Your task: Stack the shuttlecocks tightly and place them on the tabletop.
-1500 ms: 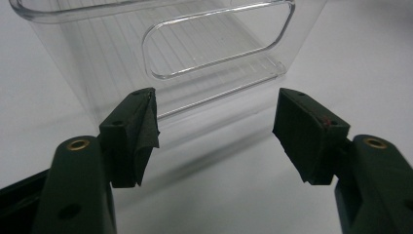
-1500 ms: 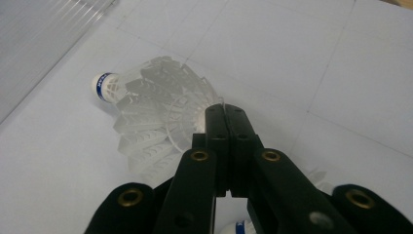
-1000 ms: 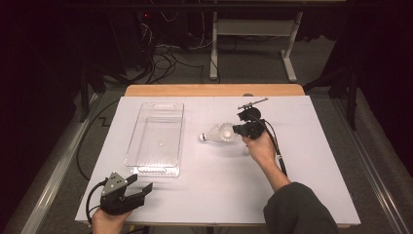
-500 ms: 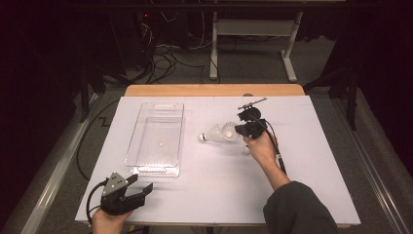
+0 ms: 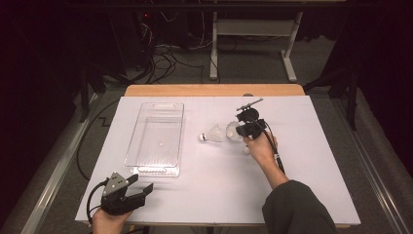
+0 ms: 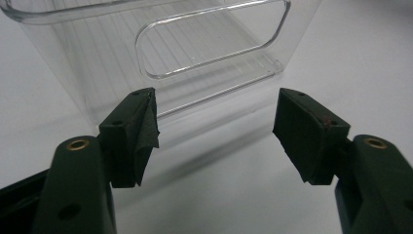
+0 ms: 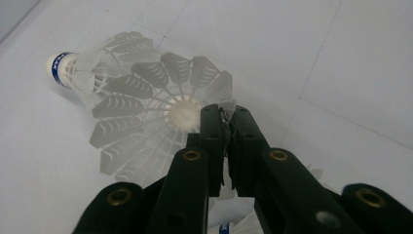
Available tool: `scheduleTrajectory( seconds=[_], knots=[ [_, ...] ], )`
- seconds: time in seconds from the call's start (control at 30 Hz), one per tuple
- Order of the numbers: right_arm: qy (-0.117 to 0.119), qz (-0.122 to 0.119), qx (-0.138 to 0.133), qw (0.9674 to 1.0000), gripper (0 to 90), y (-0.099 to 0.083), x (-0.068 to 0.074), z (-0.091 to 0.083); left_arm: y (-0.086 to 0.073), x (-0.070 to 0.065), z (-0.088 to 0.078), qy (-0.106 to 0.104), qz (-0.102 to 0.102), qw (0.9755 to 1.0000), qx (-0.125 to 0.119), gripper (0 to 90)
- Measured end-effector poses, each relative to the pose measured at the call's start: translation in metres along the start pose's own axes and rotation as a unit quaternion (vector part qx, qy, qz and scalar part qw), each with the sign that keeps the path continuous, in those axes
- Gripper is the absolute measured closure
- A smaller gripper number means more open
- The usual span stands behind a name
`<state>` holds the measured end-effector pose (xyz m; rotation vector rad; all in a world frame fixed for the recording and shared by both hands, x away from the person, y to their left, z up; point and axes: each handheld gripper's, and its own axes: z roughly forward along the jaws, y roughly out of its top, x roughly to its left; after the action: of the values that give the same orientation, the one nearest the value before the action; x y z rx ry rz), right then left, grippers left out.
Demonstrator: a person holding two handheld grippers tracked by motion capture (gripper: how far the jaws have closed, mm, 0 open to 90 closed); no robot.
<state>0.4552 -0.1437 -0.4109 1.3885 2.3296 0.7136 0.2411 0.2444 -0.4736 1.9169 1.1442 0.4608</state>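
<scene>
1. The right gripper (image 7: 225, 117) was seen with its jaws pressed together on the rim of a white shuttlecock's (image 7: 146, 112) feather skirt; within the last half second the jaws had been opening very slightly, with the skirt edge between them.
2. That shuttlecock (image 5: 234, 130) was located right of centre on the white worktop (image 5: 311, 161), at the tip of the right gripper (image 5: 242, 129); whether it was lifted or resting could not be told.
3. A second shuttlecock (image 5: 211, 134) was lying on its side just beside the first, its cork towards the clear plastic tray (image 5: 157, 168).
4. The left gripper (image 6: 214, 131) was held with its jaws wide apart and nothing between them, near the tray's (image 6: 160, 39) handle end, at the near left corner of the worktop.
5. The hold was judged thin: only a few vanes were pinched, so the shuttlecock could slip out or swing.
6. The feathers could be bent or crushed by a harder squeeze.
7. The neighbouring shuttlecock could be knocked or rolled away, because it lay so near.
</scene>
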Motion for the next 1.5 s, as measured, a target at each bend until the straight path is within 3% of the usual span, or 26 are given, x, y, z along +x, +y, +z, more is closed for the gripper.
scheduleTrajectory(
  seconds=[0.43,0.93,1.33,1.5],
  knots=[
    [-0.012,-0.014,0.007,0.9998,90.0,0.0026,0.0036,0.0027,0.0000,-0.0005,0.0002,0.000,0.001,1.0000,-0.001,34.1],
    [0.069,0.005,-0.005,0.9976,90.0,0.0041,0.0009,-0.0010,0.0002,-0.0004,0.0006,0.000,0.000,1.0000,0.001,34.1],
    [0.102,0.024,-0.013,0.9944,90.0,0.0066,0.0007,-0.0013,-0.0001,-0.0001,0.0001,-0.001,0.000,1.0000,0.001,34.0],
    [0.104,0.023,-0.005,0.9943,90.0,0.0056,0.0020,0.0007,-0.0001,-0.0001,-0.0001,-0.001,0.001,1.0000,0.000,34.1]
  ],
)
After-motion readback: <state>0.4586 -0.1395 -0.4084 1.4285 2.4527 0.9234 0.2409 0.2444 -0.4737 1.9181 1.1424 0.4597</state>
